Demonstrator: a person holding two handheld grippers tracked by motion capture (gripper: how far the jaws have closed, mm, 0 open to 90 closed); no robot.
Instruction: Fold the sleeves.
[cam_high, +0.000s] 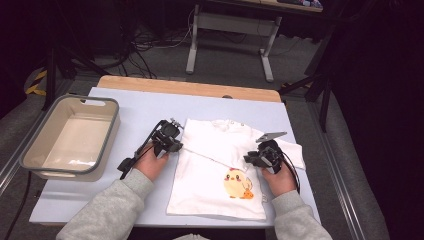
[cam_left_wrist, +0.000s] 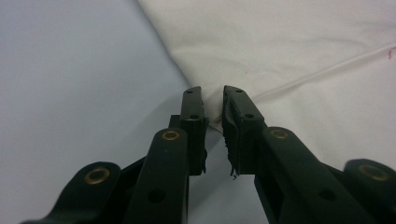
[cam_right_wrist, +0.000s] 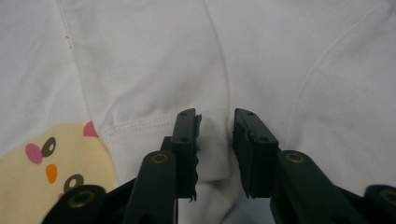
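White T-shirt (cam_high: 215, 165) lengthwise, collar toward counter's (cam_high: 140, 107) far edge; left gripper (cam_left_wrist: 213, 105) and right gripper (cam_right_wrist: 217, 128) fingers each pinching fabric; hem partly hidden by sleeves.

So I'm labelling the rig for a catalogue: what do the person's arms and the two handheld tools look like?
Both forearms wear light grey sweatshirt sleeves with ribbed cuffs. The left tool and the right tool are black, each with two flat black jaws on arms with brass-coloured rivets and ragged dark pads. A black cable trails from each. The right tool carries a grey three-cornered plate.
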